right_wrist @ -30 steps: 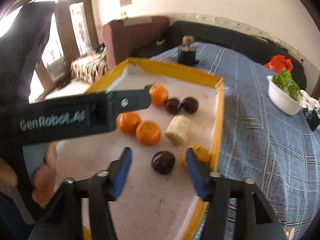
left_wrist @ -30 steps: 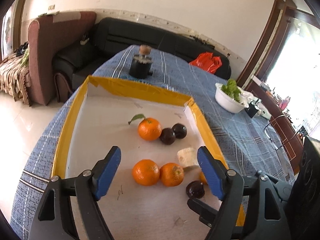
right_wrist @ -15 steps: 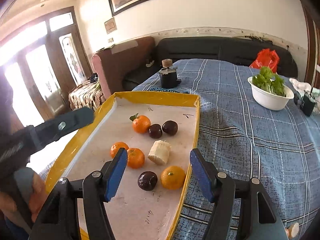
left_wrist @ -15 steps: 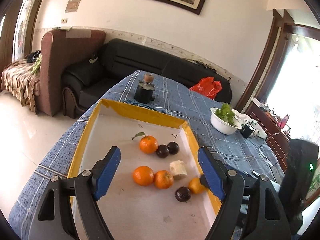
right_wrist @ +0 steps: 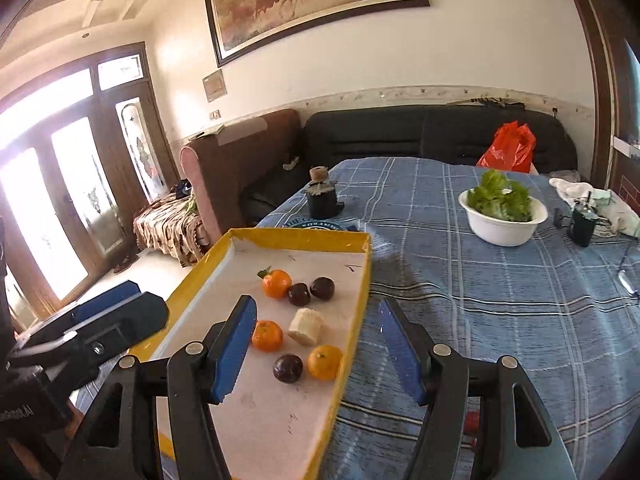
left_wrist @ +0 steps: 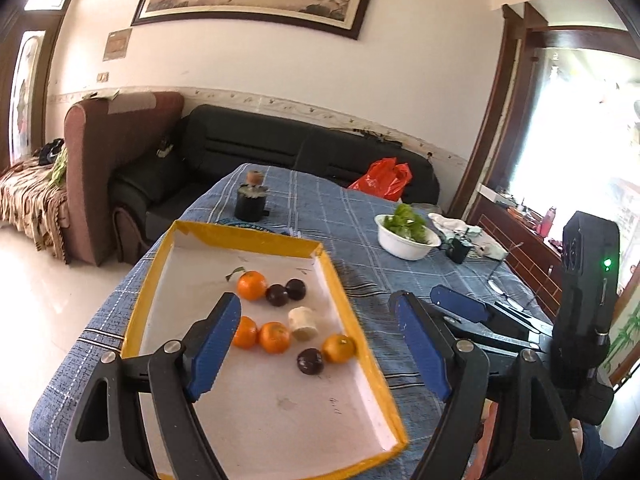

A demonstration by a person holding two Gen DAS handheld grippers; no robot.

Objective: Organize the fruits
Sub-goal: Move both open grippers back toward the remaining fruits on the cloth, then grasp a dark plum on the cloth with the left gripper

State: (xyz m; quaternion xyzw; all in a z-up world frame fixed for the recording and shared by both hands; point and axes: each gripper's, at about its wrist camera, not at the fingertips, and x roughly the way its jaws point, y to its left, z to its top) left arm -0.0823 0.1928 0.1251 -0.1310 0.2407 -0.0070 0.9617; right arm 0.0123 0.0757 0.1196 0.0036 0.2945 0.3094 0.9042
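Both claws drawn up and back from the tray; fruit untouched.

Against the earlier views, the left claw (left_wrist: 316, 340) and right claw (right_wrist: 318, 350) stood higher and farther off the yellow-rimmed tray (left_wrist: 356, 320), each spread and holding nothing; by judgement, no sorting step was under way. Inside the tray lay four oranges (left_wrist: 251, 285), three dark plums (left_wrist: 310, 361) and a banana piece (left_wrist: 303, 323), clustered toward its far right side. Beyond the tray on the bench (right_wrist: 500, 300), a white bowl (right_wrist: 502, 226) held greens.
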